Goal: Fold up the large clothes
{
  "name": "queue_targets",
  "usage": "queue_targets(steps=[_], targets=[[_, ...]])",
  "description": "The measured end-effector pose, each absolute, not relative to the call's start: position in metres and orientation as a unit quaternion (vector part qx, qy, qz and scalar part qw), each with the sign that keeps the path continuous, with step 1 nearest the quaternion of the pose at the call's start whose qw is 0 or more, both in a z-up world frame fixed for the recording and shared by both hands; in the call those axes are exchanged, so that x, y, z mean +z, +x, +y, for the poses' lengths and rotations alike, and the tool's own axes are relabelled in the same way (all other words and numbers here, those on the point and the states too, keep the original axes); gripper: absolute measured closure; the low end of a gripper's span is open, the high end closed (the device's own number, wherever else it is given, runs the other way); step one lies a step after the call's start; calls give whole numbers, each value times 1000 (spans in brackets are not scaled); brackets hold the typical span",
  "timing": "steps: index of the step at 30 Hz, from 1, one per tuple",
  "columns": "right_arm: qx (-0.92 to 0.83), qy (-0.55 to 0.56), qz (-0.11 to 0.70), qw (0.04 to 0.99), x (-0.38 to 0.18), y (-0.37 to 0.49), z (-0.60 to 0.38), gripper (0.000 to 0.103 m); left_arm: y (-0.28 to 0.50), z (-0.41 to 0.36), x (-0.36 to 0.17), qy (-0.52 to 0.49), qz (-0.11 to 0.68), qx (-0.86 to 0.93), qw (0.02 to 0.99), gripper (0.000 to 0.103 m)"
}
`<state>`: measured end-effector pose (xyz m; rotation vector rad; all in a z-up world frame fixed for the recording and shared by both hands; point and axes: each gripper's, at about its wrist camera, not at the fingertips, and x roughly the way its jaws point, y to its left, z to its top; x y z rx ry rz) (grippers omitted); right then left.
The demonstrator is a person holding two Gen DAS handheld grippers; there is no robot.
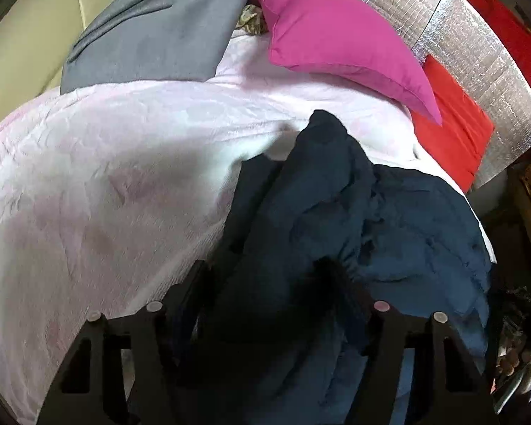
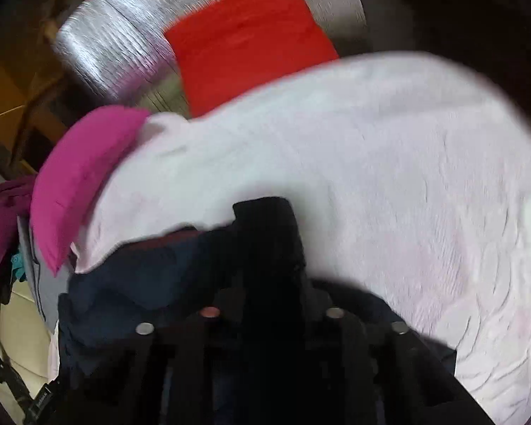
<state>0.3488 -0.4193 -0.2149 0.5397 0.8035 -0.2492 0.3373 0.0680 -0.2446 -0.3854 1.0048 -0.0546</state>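
From my left gripper [image 1: 265, 283], a pale pink bedspread [image 1: 106, 177] carries the navy garment [image 1: 336, 212], bunched between my half-spread jaws; grip unclear. From my right gripper [image 2: 265, 248], blurred: jaws narrow, pinching dark cloth; fingertips hidden.

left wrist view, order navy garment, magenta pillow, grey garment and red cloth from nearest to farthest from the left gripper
1. navy garment: between the left gripper fingers, bunched on the pale bedcover.
2. magenta pillow and red cloth: beyond, upper right; too close to call.
3. grey garment: far upper left.
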Motion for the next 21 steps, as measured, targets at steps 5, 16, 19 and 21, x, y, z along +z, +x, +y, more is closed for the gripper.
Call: queue_targets(steps=[5,16,19,21], targets=[[-146,258,427,855,-251,356,-425,79,339,64,-250,-172,487,-12,856,32],[-65,200,363,908,-168,343,-352,40,318,70,-212,-158,421,12,893,32],[-14,146,402,904,-171,370,-298,58,313,65,-205,-127,410,17,903,31],[8,130,423,897,-180,380,-271,61,313,63,-206,-109,415,16,903,31]])
